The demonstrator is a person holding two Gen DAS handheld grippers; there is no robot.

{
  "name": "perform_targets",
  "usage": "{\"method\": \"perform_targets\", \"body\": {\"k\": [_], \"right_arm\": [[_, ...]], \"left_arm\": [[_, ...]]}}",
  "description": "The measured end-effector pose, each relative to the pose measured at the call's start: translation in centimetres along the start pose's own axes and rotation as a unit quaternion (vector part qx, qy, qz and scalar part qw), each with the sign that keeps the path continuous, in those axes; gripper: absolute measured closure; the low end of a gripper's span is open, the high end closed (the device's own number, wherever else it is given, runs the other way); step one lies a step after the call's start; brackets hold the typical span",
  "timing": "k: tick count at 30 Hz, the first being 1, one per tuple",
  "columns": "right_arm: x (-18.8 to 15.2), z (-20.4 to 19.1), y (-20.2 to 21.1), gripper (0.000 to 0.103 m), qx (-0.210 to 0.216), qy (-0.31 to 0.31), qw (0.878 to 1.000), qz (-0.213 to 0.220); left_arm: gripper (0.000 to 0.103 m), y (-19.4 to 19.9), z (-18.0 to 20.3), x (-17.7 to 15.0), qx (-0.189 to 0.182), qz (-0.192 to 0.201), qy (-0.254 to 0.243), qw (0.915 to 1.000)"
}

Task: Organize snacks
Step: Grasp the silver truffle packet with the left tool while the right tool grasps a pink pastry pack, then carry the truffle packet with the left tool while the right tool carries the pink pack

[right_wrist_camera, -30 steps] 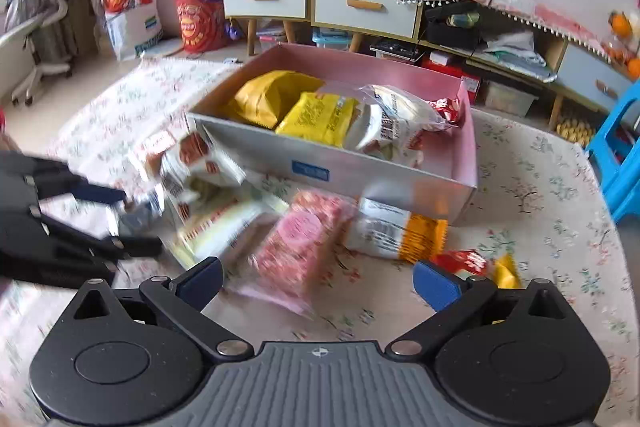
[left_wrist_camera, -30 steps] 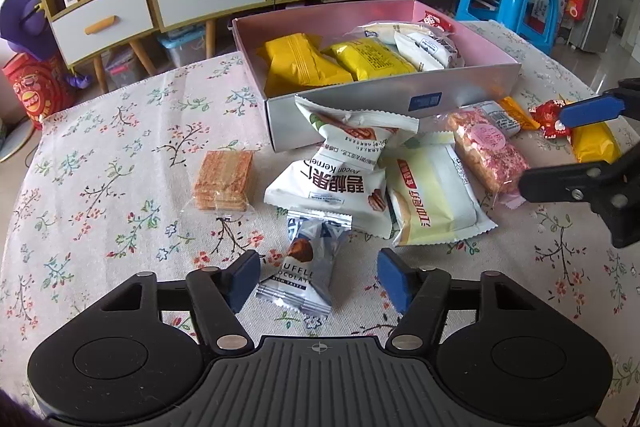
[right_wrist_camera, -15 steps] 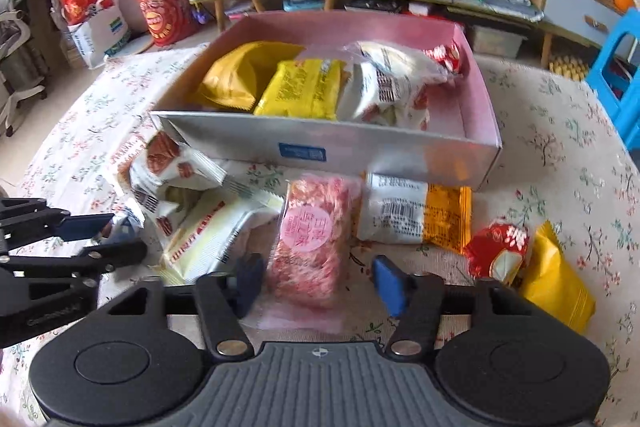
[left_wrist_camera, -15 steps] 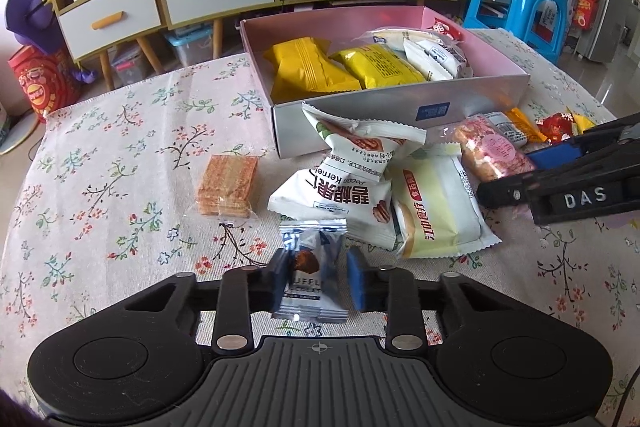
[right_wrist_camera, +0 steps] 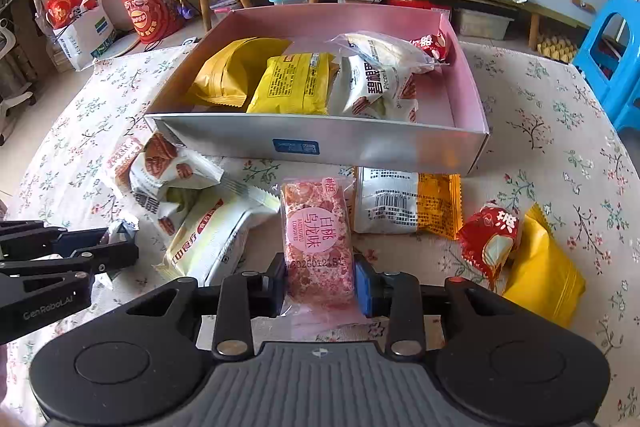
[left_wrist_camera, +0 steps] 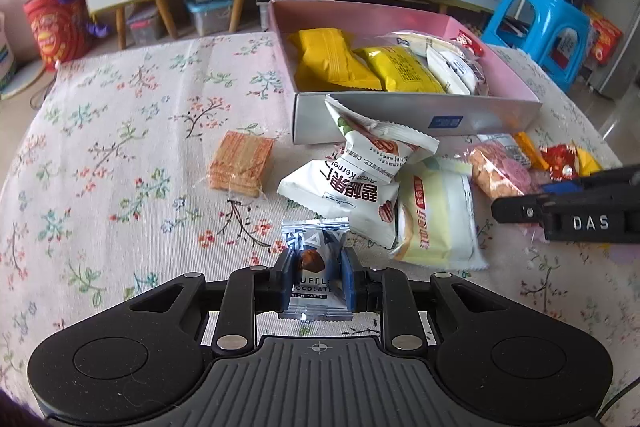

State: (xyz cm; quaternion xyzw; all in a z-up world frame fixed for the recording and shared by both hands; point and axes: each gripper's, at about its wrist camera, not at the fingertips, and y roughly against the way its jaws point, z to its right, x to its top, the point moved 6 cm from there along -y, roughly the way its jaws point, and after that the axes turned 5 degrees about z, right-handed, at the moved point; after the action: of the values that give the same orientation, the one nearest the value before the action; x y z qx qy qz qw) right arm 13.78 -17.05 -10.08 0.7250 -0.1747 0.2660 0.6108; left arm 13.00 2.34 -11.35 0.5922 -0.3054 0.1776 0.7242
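A pink-lined box (left_wrist_camera: pixel 416 121) (right_wrist_camera: pixel 320 137) on the floral tablecloth holds yellow and white snack packs. My left gripper (left_wrist_camera: pixel 316 277) is shut on a small blue-and-white truffle chocolate packet (left_wrist_camera: pixel 314 259) on the cloth. My right gripper (right_wrist_camera: pixel 320 285) is shut on a pink oolong snack bar (right_wrist_camera: pixel 316 235) lying in front of the box. The right gripper also shows in the left wrist view (left_wrist_camera: pixel 516 207), and the left gripper in the right wrist view (right_wrist_camera: pixel 120 247).
Loose snacks lie before the box: wafer pack (left_wrist_camera: pixel 242 163), white pecan packs (left_wrist_camera: pixel 360 183), a pale green pack (left_wrist_camera: pixel 438 215), a white-and-orange pack (right_wrist_camera: pixel 408 205), a red candy (right_wrist_camera: pixel 490 237), a yellow pack (right_wrist_camera: pixel 542 267). Cabinets and a blue stool (left_wrist_camera: pixel 548 27) stand behind.
Both grippers went from open to shut: the left closed on the chocolate packet, the right moved over the pink bar and closed on it.
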Motion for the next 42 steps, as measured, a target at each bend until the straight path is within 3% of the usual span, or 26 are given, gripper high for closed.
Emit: {"method": "perform_targets", "body": {"k": [9,26,34,42], "right_arm": [[0.1,-0.1,1.2,0.081,0.009,-0.019,1.000,-0.009],[2.4,0.3,3.7,0.081,0.033,-0.060,0.997,0.021],[4.7,-0.1,4.6,0.081,0.041,-0.078,0.995,0.053],[7.3,1.9,3.5,0.081,0.042,-0.129,0.987,0.081]], "left_arm": [[0.082,0.8,0.4,0.4,-0.006,0.000,0.011,0.9999],[0.082,3.5,0.5,2.3,-0.025,0.035,0.041,0.9982],[0.082,3.9,0.4,4.3,-0.018,0.058,0.063,0.9961],[0.082,3.4,1.3,6.7,-0.012,0.086,0.073,0.9936]]}}
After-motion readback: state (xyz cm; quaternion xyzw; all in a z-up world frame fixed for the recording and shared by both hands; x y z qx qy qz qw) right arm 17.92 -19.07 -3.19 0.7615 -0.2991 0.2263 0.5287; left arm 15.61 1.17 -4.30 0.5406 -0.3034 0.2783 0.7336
